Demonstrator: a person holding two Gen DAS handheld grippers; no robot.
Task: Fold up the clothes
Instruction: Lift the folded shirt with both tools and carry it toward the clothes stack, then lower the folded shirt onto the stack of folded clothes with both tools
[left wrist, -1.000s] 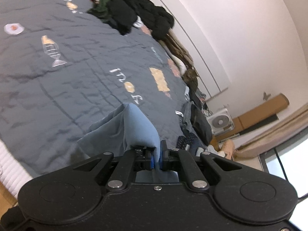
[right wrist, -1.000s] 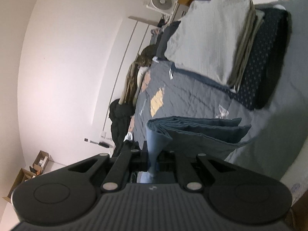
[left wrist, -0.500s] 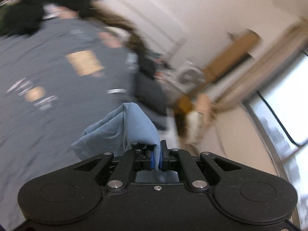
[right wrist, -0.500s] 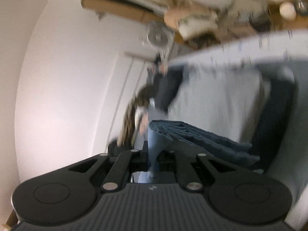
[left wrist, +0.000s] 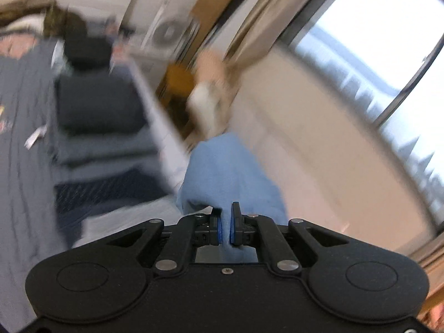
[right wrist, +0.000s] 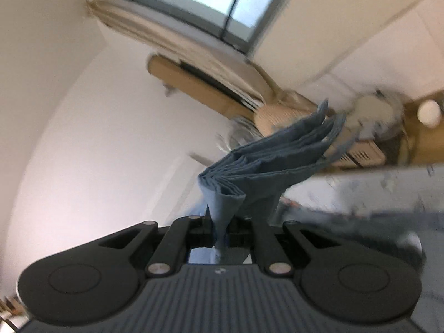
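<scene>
Both grippers are clenching the same blue folded garment (right wrist: 266,163) in the air: the left gripper (left wrist: 225,231) is pinching one bunched edge between its blue pads, the right gripper (right wrist: 220,230) the stacked layers at the fold. The garment is hanging above and just beside the grey bed (left wrist: 22,149). It is looking light, soft and limp, so holding through all layers near the folded edge is probably keeping it from fanning open.
</scene>
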